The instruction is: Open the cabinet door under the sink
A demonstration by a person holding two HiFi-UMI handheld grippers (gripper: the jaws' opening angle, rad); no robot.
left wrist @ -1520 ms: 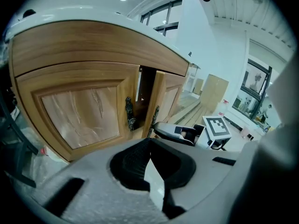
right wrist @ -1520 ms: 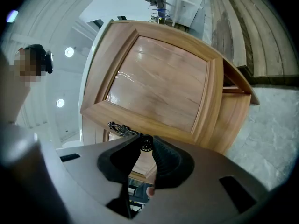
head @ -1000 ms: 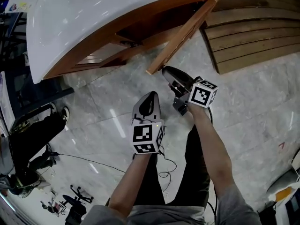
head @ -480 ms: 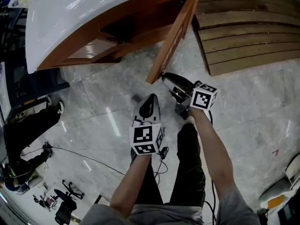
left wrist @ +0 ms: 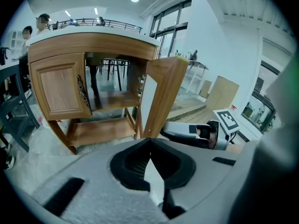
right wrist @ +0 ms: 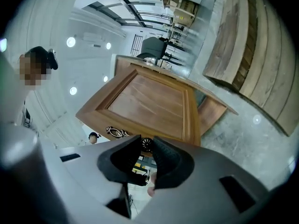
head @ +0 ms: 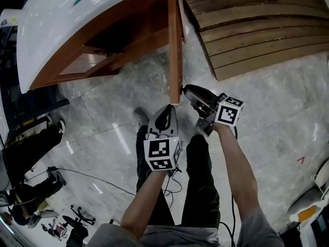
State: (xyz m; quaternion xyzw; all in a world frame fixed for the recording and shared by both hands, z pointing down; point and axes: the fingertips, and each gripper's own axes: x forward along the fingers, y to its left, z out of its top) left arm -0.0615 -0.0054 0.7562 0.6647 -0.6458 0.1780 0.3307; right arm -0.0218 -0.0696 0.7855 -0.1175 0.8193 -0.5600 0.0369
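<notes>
The wooden cabinet (head: 97, 60) stands under the white sink counter (head: 61, 24). Its right door (head: 175, 50) is swung wide open, with its free edge toward me. My right gripper (head: 183, 90) is at that edge, shut on the ornate door handle (right wrist: 146, 144), which sits between its pads in front of the door panel (right wrist: 149, 101). My left gripper (head: 165, 111) hangs just left of it over the floor, shut and empty; in its own view the left gripper (left wrist: 149, 143) faces the open door (left wrist: 163, 92). The left door (left wrist: 58, 85) stays closed.
Inside the cabinet is a low wooden shelf (left wrist: 100, 127). Wooden steps (head: 257, 30) lie to the right of the cabinet. A person (head: 31, 148) stands at the left, near a cable (head: 103, 179) on the marble floor. My legs are below the grippers.
The right door has swung further open, with the right gripper staying at its free edge. The left gripper has moved along beside it, still shut.
</notes>
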